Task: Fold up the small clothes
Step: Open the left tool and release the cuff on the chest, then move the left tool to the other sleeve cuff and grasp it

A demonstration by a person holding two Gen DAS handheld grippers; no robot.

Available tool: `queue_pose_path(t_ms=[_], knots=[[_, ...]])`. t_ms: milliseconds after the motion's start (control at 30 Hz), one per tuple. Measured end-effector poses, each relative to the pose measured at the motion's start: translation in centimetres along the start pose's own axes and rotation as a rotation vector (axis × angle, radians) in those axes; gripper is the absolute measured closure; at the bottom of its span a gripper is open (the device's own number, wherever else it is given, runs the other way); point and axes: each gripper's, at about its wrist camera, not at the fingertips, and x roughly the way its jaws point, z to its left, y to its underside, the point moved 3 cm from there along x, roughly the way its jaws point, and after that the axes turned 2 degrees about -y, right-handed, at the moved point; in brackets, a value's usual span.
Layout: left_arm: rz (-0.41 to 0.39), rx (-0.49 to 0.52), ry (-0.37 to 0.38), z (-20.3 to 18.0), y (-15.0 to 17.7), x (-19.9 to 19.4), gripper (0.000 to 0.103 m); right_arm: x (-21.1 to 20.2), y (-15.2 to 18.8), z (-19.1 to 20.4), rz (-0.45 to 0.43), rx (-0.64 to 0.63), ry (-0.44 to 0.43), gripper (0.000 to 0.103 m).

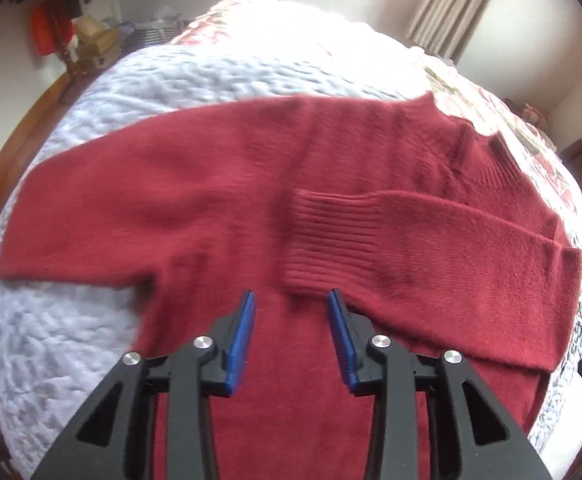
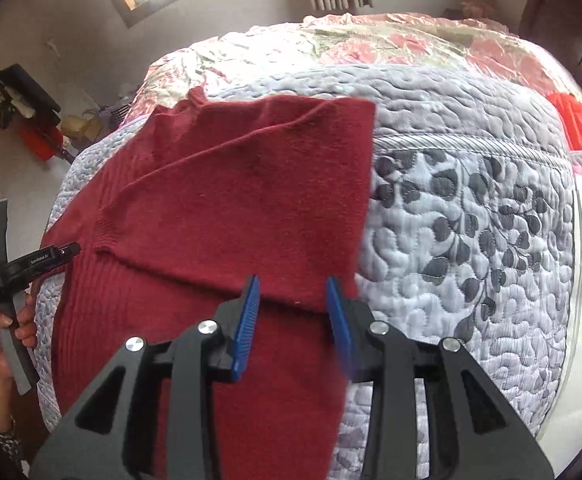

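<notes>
Sweater (image 1: 251, 200) flat on quilt (image 1: 71, 340) | both grippers' fingers apart, empty; nothing obstructing

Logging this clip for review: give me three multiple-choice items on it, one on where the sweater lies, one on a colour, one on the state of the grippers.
1. Where does the sweater lie?
A. on a quilted bedspread
B. on a wooden table
C. on a hanger

2. What colour are the gripper pads?
A. green
B. blue
C. white

3. How do the left gripper and right gripper stand?
A. both shut on a sleeve
B. one open, one shut
C. both open, holding nothing

Answers:
1 A: the pale quilted bedspread shows all round the sweater.
2 B: blue ribbed pads line the inner face of each finger in both wrist views.
3 C: in each view the fingers stand apart with sweater fabric visible through the gap; one folded sleeve lies across the body, ungripped.
</notes>
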Motion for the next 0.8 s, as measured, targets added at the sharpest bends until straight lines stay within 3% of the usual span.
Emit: queue_pose_path(t_ms=[200,500,600,800], knots=[[0.041,-0.133,-0.051,10.5,0.8,-1.7,0.054,2.1,0.4,6.9,0.045,-0.052,-0.057,0.066],[0.102,-0.516,0.042,29.1,1.9,-1.5,0.053,5.7,0.6,15.8,0.100,-0.101,-0.075,0.065],[0.130,-0.617,0.118,32.7,2.2,-0.3,0.053,6.4,0.6,18.0,0.103,-0.128,-0.054,0.063],[0.153,-0.739,0.189,36.9,1.9,1.9,0.053,8.4,0.3,21.4,0.116,-0.140,-0.033,0.062]])
